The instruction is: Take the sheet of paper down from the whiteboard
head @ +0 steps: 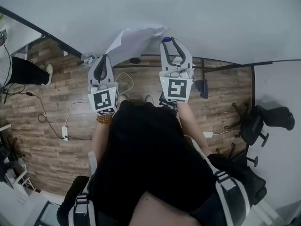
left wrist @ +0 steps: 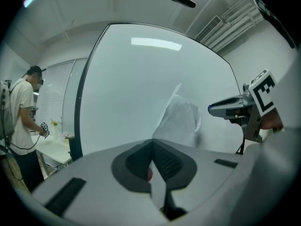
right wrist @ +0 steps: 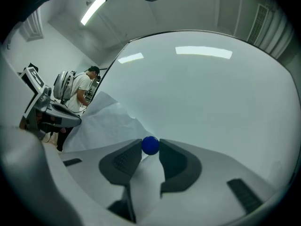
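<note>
Paper hangs half peeled off the whiteboard; left tongs pinch its edge, right tongs clamp the blue magnet at its corner. Looks like the magnet-pulling step; next needs a straight tug off the board.

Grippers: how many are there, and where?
2. The left gripper is shut on the sheet of paper; the right gripper, beside it, is shut on a blue ball at the whiteboard. None seems hidden.
</note>
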